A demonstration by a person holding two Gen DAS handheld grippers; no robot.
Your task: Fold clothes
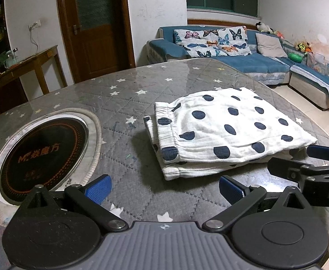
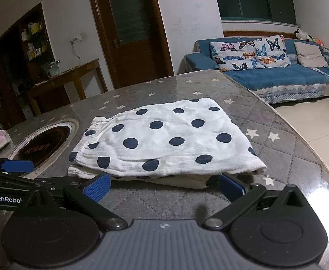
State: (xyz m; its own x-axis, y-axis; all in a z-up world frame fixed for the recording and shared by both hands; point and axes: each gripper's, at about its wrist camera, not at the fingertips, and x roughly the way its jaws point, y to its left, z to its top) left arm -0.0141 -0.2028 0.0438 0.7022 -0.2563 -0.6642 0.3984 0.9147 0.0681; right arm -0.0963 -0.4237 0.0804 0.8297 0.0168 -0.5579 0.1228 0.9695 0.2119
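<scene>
Shorts (image 1: 223,132), white with navy dots, folded into a layered stack on table (image 1: 142,94), toward its right edge. Left wrist view: left gripper (image 1: 164,185) with jaws wide apart, holding nothing, low over the quilted cover; stack ahead and slightly right, waistband end pointing left toward inset cooktop (image 1: 45,157), long axis crosswise to the fingers. Right gripper (image 1: 299,159) visible at right, close to the stack's near right corner. Bare cover between left gripper and stack, plenty of room.

Right wrist view: right gripper (image 2: 164,185) likewise spread, empty, squared up just beside the shorts' (image 2: 164,139) near edge, lower layers peeking out there. Left gripper (image 2: 18,166) off to the left by cooktop (image 2: 45,146). Right looks nearer, so likely first to pinch. Table (image 2: 288,135) edge close on the right; little margin there.
</scene>
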